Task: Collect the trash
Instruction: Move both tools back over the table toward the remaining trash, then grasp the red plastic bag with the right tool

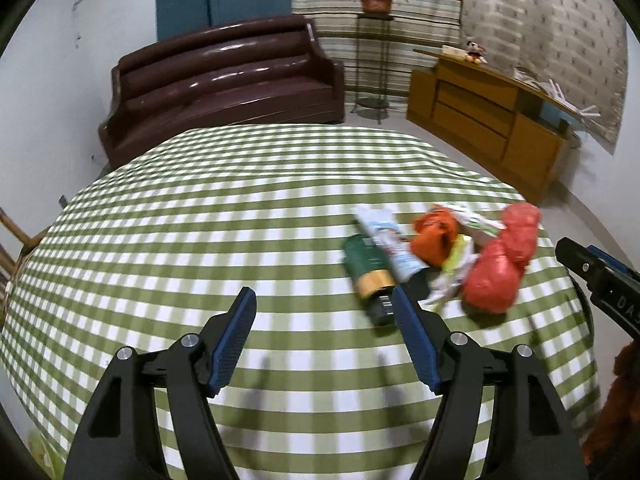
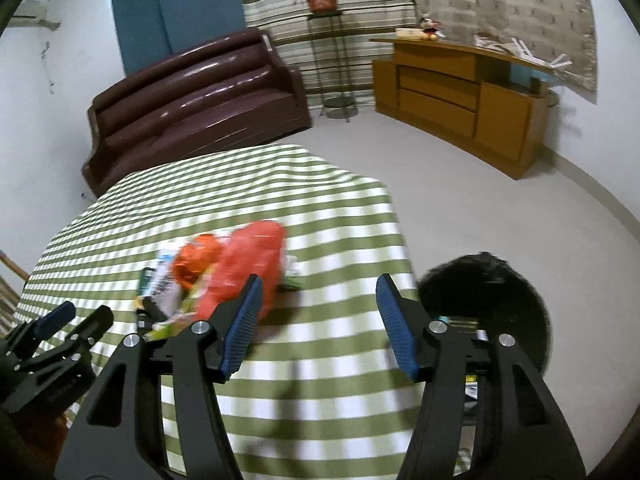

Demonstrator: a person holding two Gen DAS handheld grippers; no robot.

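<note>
A small heap of trash lies on the green-checked tablecloth (image 1: 240,216): a dark green bottle (image 1: 366,268) with a gold band, a white printed tube (image 1: 390,240), a crumpled orange bag (image 1: 434,236), a red plastic bag (image 1: 500,268) and pale wrappers (image 1: 452,280). My left gripper (image 1: 323,294) hovers open just left of the bottle, nothing between its fingers. The right gripper (image 1: 582,250) shows at the right edge. In the right wrist view, my right gripper (image 2: 320,280) is open and empty, its left finger just in front of the red bag (image 2: 244,268). The left gripper (image 2: 80,316) shows at lower left.
A black-lined bin (image 2: 492,292) stands on the floor right of the table corner. A dark brown sofa (image 1: 224,80) lies behind the table, beside it a plant stand (image 1: 374,52) and a wooden cabinet (image 1: 488,120). Something brown and furry (image 1: 616,400) is at the lower right.
</note>
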